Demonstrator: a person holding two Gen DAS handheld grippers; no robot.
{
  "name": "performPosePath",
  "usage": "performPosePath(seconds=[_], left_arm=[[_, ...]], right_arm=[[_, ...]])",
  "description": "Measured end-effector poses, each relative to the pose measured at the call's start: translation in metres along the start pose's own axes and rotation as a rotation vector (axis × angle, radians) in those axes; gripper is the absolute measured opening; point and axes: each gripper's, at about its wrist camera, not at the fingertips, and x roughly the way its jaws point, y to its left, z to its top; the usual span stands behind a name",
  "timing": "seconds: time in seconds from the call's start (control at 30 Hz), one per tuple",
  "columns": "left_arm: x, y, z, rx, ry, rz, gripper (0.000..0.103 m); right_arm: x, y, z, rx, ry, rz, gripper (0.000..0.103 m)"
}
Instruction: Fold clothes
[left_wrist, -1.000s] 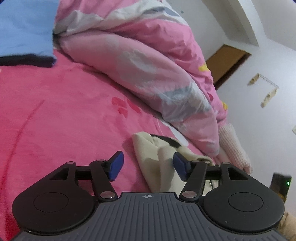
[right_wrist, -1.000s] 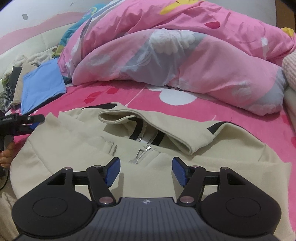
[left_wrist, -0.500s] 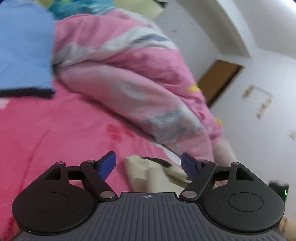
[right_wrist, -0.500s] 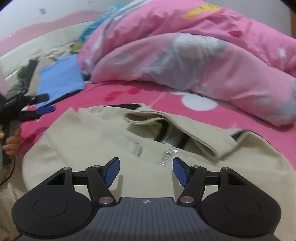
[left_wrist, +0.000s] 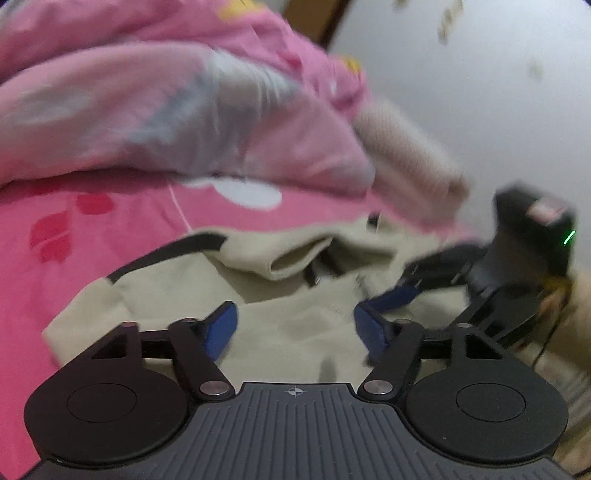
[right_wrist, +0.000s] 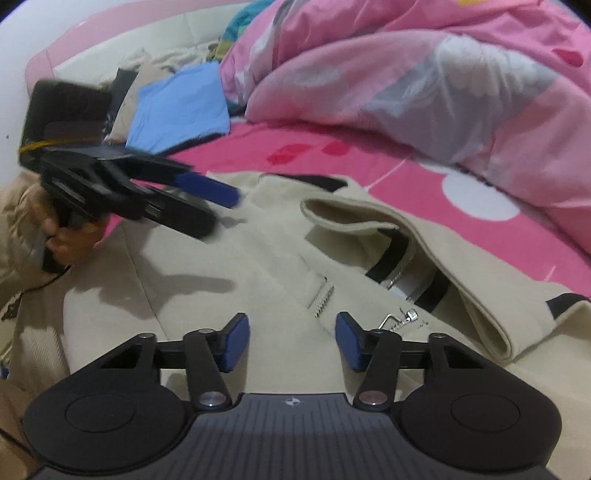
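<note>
Garment: beige zip-up jacket lying spread on the pink bedsheet, in front of the heaped pink duvet.
Left gripper: above the jacket's shoulder side, jaws closing, no cloth between them.
Right gripper: just short of the zipper, jaws closing, nothing pinched.
Advice: pinch one cloth layer at each edge, clear of the zipper teeth, and lift evenly.

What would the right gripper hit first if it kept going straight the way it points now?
Probably the beige jacket, on the flat cloth just short of its zipper. The right gripper is closing with nothing between its pads; depth is uncertain.
</note>
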Motion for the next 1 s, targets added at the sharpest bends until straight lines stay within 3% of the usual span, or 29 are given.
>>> performPosePath(seconds=[0.13, 0.37, 0.43, 0.47, 0.57, 0.9, 1.0], left_arm=[[0.023, 0.001, 0.005, 0.071, 0.087, 0.006, 0.061], [0.039, -0.004, 0.017, 0.171, 0.180, -0.046, 0.051], [0.043, -0.003, 0.020, 0.185, 0.203, -0.056, 0.048], [0.045, -0.003, 0.021, 0.192, 0.214, -0.060, 0.045], [0.048, -0.005, 0.024, 0.218, 0.245, -0.069, 0.042], [0.067, -0.020, 0.031, 0.284, 0.346, -0.064, 0.042], [0.067, -0.030, 0.029, 0.318, 0.337, -0.035, 0.027]], right_arm=[[-0.003, -0.005, -0.002, -0.013, 0.016, 0.024, 0.050], [0.000, -0.012, 0.000, -0.013, 0.037, 0.074, 0.048], [-0.001, -0.011, 0.000, -0.033, 0.046, 0.097, 0.039], [-0.003, -0.011, -0.001, -0.044, 0.051, 0.109, 0.030], [-0.008, -0.007, -0.003, -0.084, 0.061, 0.138, 0.025], [-0.019, 0.007, -0.022, -0.159, -0.004, 0.173, 0.025], [-0.023, 0.013, -0.027, -0.198, -0.032, 0.152, 0.025]])
